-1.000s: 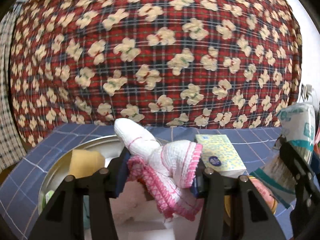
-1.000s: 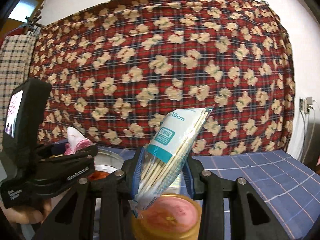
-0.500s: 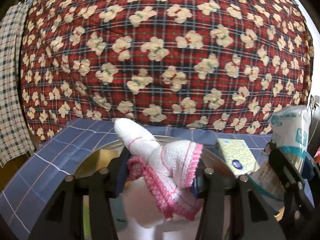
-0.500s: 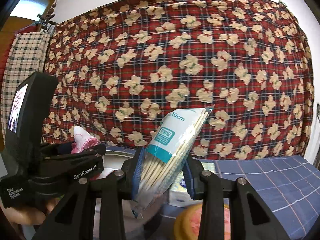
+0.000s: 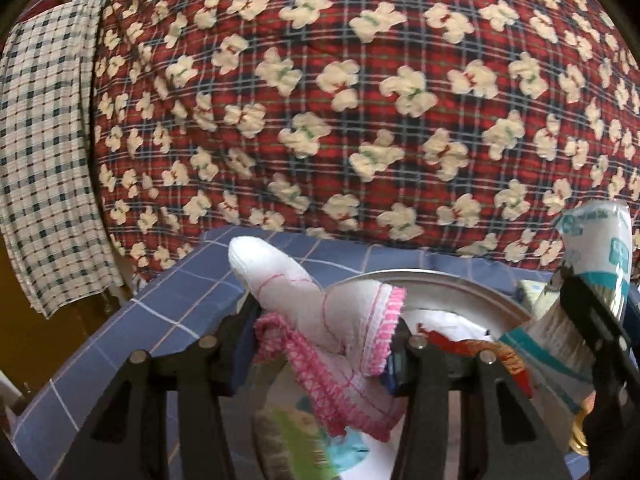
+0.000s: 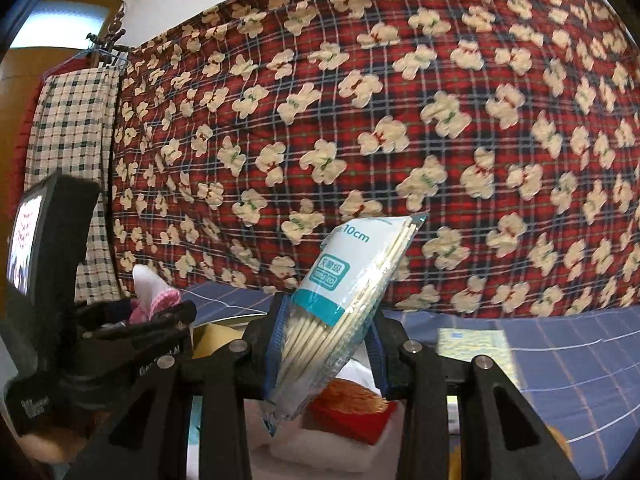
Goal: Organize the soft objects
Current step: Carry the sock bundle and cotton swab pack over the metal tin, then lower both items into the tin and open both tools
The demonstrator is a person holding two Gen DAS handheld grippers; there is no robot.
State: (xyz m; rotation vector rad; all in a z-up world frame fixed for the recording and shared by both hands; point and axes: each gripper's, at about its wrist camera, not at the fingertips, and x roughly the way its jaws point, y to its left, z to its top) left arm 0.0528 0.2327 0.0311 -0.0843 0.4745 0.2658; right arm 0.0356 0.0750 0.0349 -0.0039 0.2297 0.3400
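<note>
Your left hand-held gripper [image 5: 324,344] is clamped on a white knitted sock with pink crocheted trim [image 5: 332,320]; the sock's toe sticks up and forward past the fingers, and its pink cuff hangs below them. Your right hand-held gripper [image 6: 326,344] is pinched on a clear-and-teal plastic packet of thin wooden sticks [image 6: 348,300], which stands tilted, top leaning to the right.

Both held things hover over a round metal basin [image 5: 460,288] that sits on the table covered in blue checked cloth [image 5: 168,312]. From the left wrist view, the table's near left edge drops away just beside the basin, with a cream-and-dark checked cloth [image 5: 44,160] hanging past it. A red plaid blanket with cream bear shapes [image 5: 360,100] closes off the space behind the table. To the right there is bare blue cloth beyond a yellow-green patterned packet [image 6: 468,344].

What lies in the basin is mostly hidden by the fingers and blurred: white, red-orange and green shapes you cannot make out.
</note>
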